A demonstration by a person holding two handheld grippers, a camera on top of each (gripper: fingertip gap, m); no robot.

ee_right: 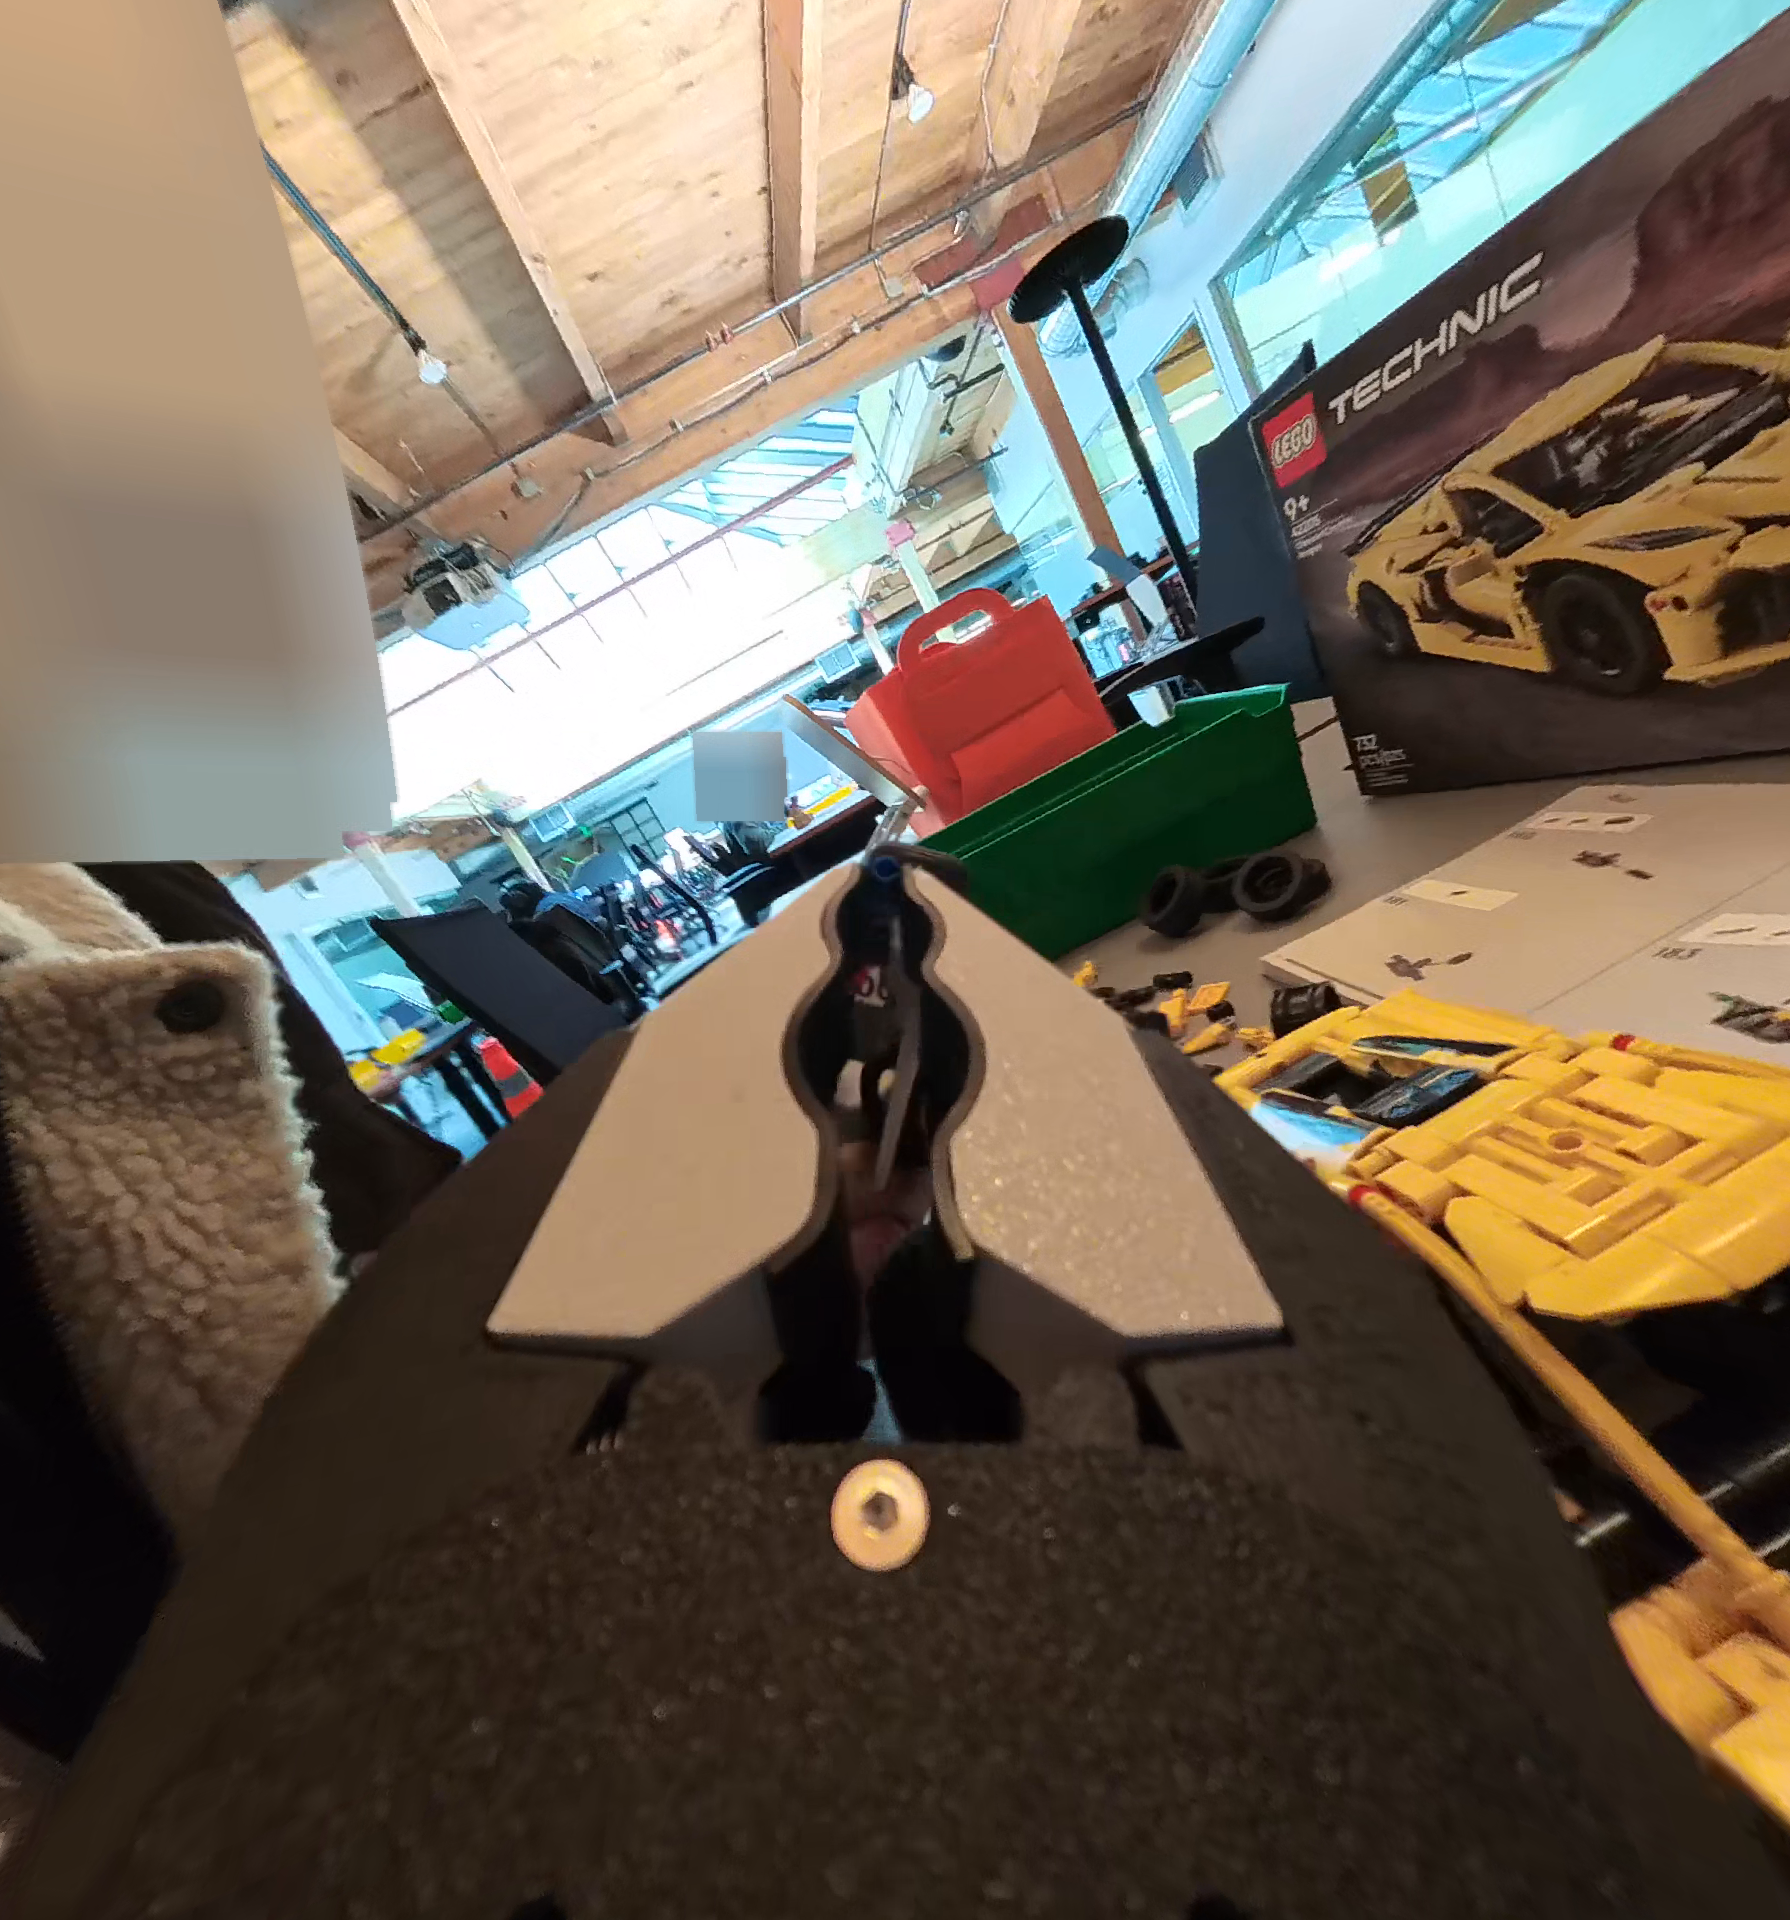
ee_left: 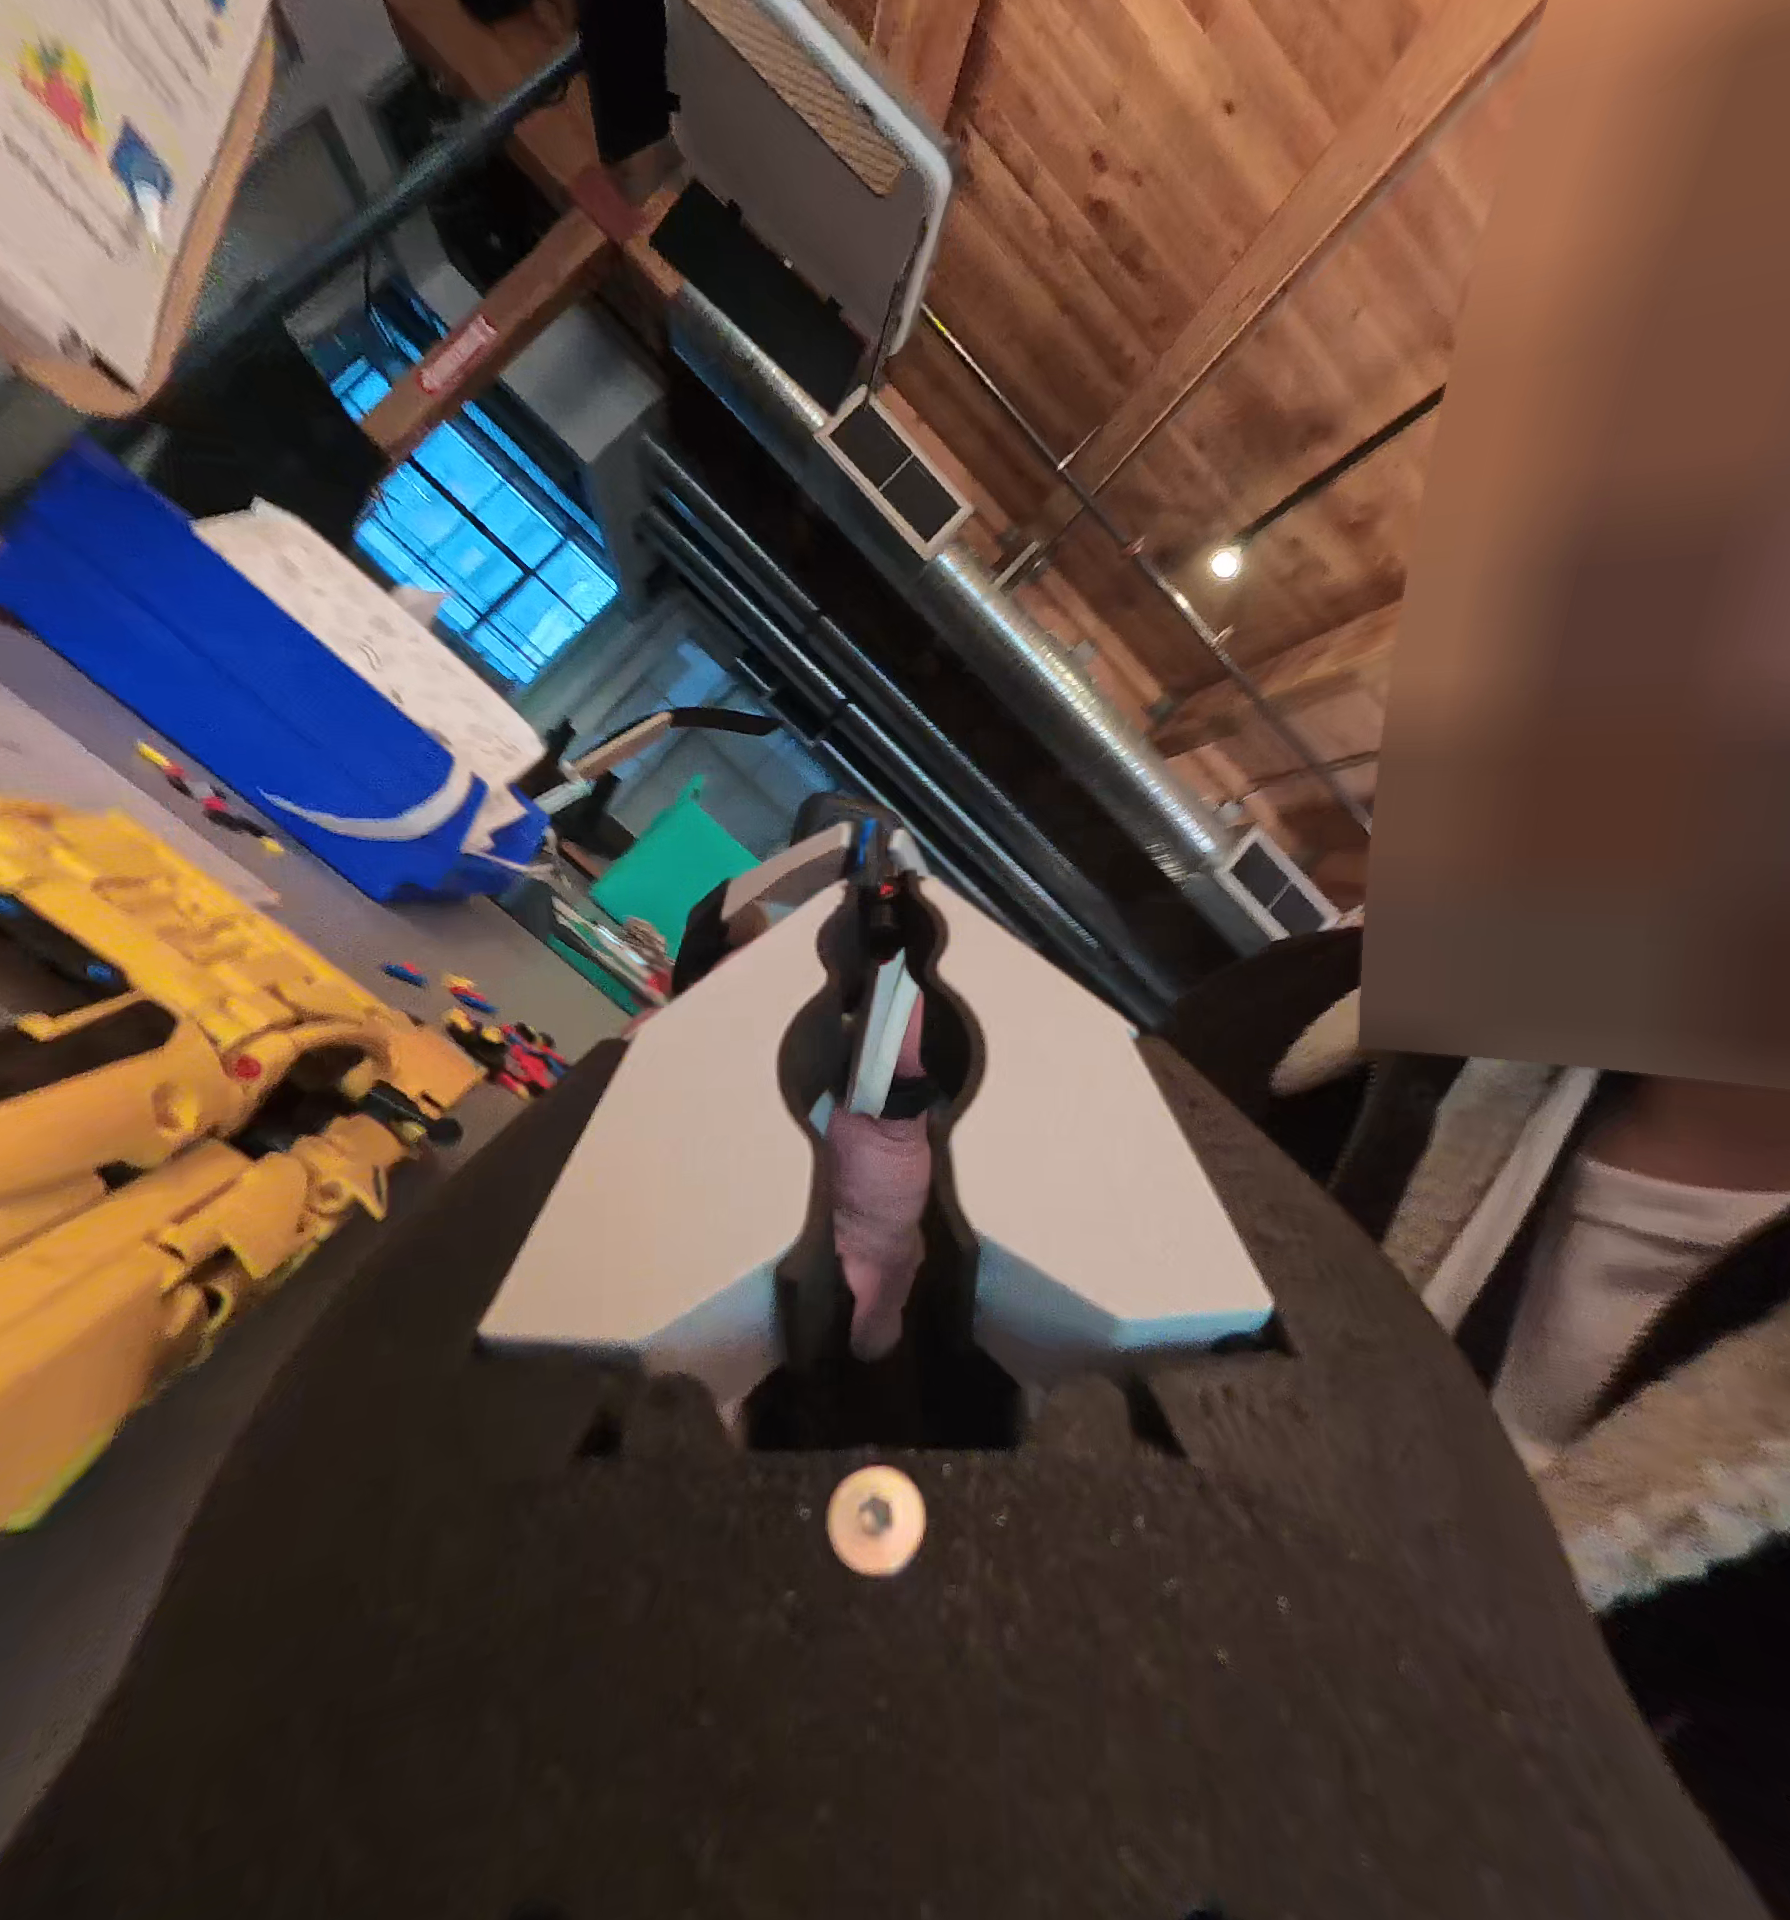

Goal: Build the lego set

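Observation:
The part-built yellow lego car (ee_left: 143,1091) lies on the grey table at the left of the left wrist view and at the right of the right wrist view (ee_right: 1597,1153). My left gripper (ee_left: 878,896) is shut on a small black lego piece with blue and red bits (ee_left: 878,909), held up off the table. My right gripper (ee_right: 883,871) is shut on a small piece with a blue pin (ee_right: 880,864), also raised. Through both finger gaps I see a thin grey-white part and a fingertip, blurred.
The set's box (ee_right: 1597,468) stands at the back right, with the open instruction booklet (ee_right: 1597,904), black tyres (ee_right: 1234,888), a green bin (ee_right: 1130,831) and a red bag (ee_right: 984,707). Loose pieces (ee_left: 506,1049) and a blue bag (ee_left: 226,665) lie left. A person in a fleece jacket (ee_right: 143,1143) is close. Both grippers' tips are close together, under 4 cm apart.

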